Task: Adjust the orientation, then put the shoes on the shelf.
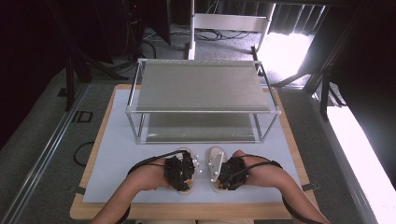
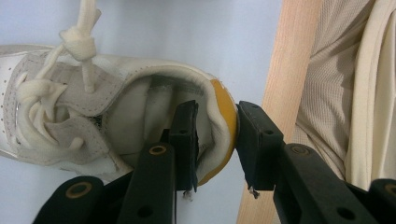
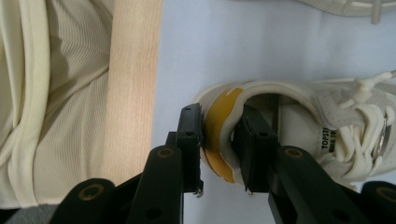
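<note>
Sneakers sit side by side on the pale mat (image 1: pixel 116 154), near its front edge, just in front of the two-tier metal shelf (image 1: pixel 201 86). We clamp the left gripper (image 2: pixel 217 140) on the heel of the left sneaker (image 2: pixel 116 121), one jaw inside the collar and one against the yellow heel tab. We clench the right gripper (image 3: pixel 219 144) on the heel of the right sneaker (image 3: pixel 299 116) likewise. Both shoes rest flat on the mat.
</note>
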Tool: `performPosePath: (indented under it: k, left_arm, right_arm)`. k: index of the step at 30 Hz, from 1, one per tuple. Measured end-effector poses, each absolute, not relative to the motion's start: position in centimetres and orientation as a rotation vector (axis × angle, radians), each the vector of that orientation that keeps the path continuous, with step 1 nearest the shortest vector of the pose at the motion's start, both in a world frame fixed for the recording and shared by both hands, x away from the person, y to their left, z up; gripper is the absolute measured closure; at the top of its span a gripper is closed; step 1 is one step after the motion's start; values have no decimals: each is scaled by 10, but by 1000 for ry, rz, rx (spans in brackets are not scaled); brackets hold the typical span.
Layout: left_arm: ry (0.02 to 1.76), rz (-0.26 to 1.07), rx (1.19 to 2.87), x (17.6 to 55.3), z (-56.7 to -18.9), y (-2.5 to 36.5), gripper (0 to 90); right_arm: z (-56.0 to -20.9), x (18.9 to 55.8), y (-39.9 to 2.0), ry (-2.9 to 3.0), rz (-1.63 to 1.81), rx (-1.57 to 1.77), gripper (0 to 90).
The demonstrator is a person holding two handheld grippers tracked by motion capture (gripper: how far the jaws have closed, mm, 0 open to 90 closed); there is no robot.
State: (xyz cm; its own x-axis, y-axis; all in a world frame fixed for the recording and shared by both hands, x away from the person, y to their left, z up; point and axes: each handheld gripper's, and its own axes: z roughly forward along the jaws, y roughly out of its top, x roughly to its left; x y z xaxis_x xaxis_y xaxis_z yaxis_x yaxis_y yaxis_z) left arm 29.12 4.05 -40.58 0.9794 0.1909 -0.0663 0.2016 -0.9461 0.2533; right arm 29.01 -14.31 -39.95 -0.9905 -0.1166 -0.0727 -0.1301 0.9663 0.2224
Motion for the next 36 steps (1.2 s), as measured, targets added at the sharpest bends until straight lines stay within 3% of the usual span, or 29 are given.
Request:
performPosePath:
  k: [7, 20, 29, 36]
  left_arm:
    - [299, -80, 2855, 292, -408, 41, 682]
    - [229, -118, 2788, 293, -407, 43, 745]
    - [167, 9, 2693, 300, -397, 41, 745]
    - [26, 145, 2732, 303, -396, 25, 743]
  right_arm:
    - [-403, 293, -141, 3072, 402, -126, 673]
    - [-406, 292, -141, 3074, 334, -140, 701]
    - [-397, 299, -159, 3014, 348, -101, 702]
    - [-388, 309, -176, 2954, 390, -29, 702]
